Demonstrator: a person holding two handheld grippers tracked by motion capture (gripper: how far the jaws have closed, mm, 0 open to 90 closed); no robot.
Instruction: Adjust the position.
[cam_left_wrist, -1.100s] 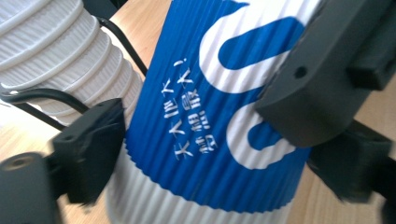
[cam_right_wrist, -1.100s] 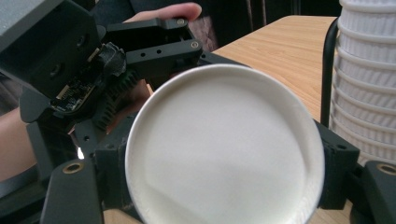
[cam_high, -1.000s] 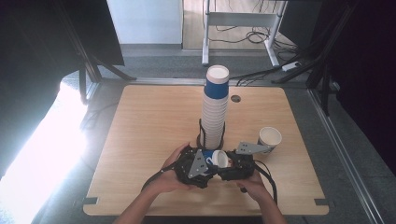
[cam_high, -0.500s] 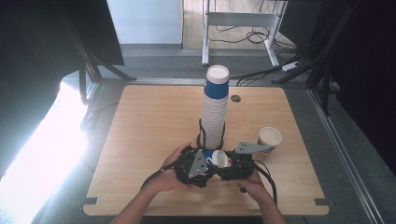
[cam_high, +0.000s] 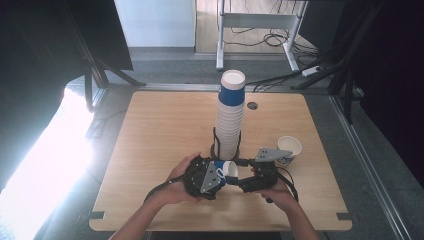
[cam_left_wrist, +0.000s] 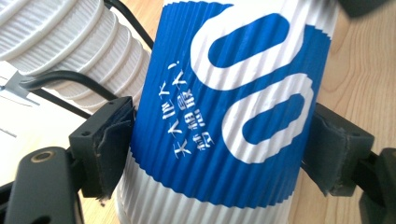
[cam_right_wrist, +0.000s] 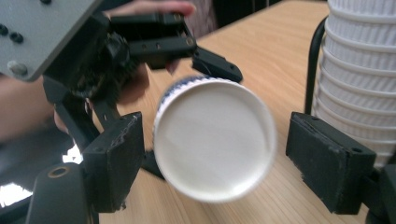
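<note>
Left gripper: the left gripper (cam_high: 220, 176) is clenched on the blue-and-white paper cup (cam_left_wrist: 233, 112); in its own view both pads (cam_left_wrist: 112, 144) press the ribbed sleeve from either side. Its jaws have just been closing, with the cup between them.
Right gripper: the right gripper (cam_right_wrist: 212, 165) is released; its jaws have just been opening, and in its own view the pads (cam_right_wrist: 116, 158) stand clear of the cup's flat white bottom (cam_right_wrist: 215, 140), a gap showing on each side.
Paper cup: held on its side just above the wooden table (cam_high: 160, 130), low between the two hands and near the foot of the tall stack of cups (cam_high: 230, 120).
How it handles: I'd judge it very light, thin-walled and easy to crush. The corrugated sleeve gives the pads good bite, so it should not slip under a gentle squeeze.
Where to hold: across the blue sleeve at mid-height, as the left gripper does now; the open rim would buckle first, and the base ring is the stiffest part.
Stack: white ribbed cups nested high in a black wire holder, topped by a blue-sleeved one; tall and likely tippy if knocked.
Lone cup: another paper cup (cam_high: 290, 148) stands upright to the right, apart from the stack.
Step in hand: looks like a hand-over to the left gripper.
</note>
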